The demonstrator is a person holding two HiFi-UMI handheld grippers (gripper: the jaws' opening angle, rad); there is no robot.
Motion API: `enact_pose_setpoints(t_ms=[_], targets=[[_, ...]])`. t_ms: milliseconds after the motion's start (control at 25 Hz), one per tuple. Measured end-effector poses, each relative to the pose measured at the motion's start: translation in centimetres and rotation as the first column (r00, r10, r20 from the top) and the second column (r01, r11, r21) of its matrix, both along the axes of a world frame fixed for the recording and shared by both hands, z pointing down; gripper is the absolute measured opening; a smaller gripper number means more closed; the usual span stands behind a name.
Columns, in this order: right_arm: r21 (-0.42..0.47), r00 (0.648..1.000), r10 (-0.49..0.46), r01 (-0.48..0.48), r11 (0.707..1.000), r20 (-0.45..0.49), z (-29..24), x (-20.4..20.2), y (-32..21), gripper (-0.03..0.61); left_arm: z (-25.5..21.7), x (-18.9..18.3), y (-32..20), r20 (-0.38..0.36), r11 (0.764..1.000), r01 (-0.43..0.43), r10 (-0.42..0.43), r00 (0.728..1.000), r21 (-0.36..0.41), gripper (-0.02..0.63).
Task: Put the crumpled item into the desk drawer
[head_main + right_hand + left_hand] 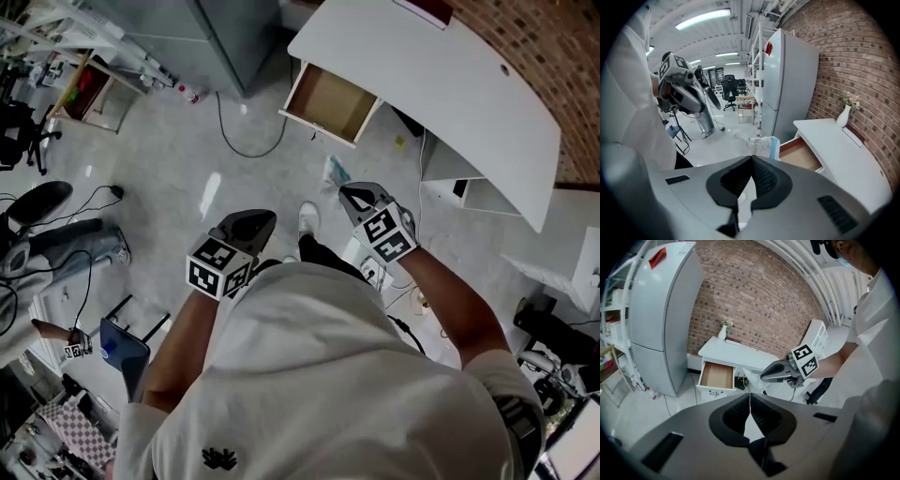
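The crumpled item [335, 172], a clear plastic wrapper with blue print, juts from the tips of my right gripper [347, 192], which is shut on it above the floor. In the right gripper view the wrapper [759, 143] shows just past the closed jaws [751, 157]. The wooden desk drawer [328, 101] stands pulled open under the white desk [450, 84], ahead of the wrapper and apart from it. My left gripper [262, 219] hangs lower left, shut on nothing, its jaws [750, 395] pressed together. From there I see the right gripper [765, 377] and the drawer [717, 375].
A grey fridge [661, 319] stands left of the desk, a black cable [246, 141] loops on the floor before it. A white vase [843, 116] sits on the desktop. A seated person's legs [66, 239] and an office chair [23, 131] are at the left.
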State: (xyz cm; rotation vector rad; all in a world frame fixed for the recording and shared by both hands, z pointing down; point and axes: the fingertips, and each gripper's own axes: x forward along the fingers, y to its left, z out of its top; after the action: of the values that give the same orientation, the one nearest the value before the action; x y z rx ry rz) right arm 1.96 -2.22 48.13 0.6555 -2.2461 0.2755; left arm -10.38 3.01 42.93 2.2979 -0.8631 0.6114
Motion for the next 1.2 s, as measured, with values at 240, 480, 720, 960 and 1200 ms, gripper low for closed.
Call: enact_pose_setpoints(t_ms=[240, 480, 720, 960, 1200], targets=[[0.016, 0.999, -0.028, 0.029, 0.999, -0.035, 3.2, 0.3, -9.8, 0.026, 1.1, 0.8, -6.8, 0.019, 1.000, 0.017, -0.017, 1.000, -0.015, 0.025], [0.013, 0.992, -0.057, 0.059, 0.998, -0.115, 7.8, -2.4, -17.4, 0.026, 2.0, -1.5, -11.7, 0.011, 0.999, 0.018, -0.018, 1.000, -0.039, 0.025], [-0.017, 0.977, -0.039, 0.036, 0.999, -0.209, 14.3, -3.7, -24.6, 0.027, 4.0, -3.4, -16.9, -0.005, 0.997, -0.036, 0.036, 0.999, -0.067, 0.025], [-0.074, 0.950, 0.002, -0.027, 0.997, -0.313, 21.6, -5.0, -31.2, 0.026, 6.1, -7.3, -22.6, -0.012, 0.989, -0.093, 0.092, 0.996, -0.111, 0.025], [-0.111, 0.926, 0.023, -0.070, 0.991, -0.378, 27.9, -6.0, -35.7, 0.026, 8.5, -9.7, -26.7, -0.021, 0.979, -0.146, 0.145, 0.989, -0.140, 0.025]])
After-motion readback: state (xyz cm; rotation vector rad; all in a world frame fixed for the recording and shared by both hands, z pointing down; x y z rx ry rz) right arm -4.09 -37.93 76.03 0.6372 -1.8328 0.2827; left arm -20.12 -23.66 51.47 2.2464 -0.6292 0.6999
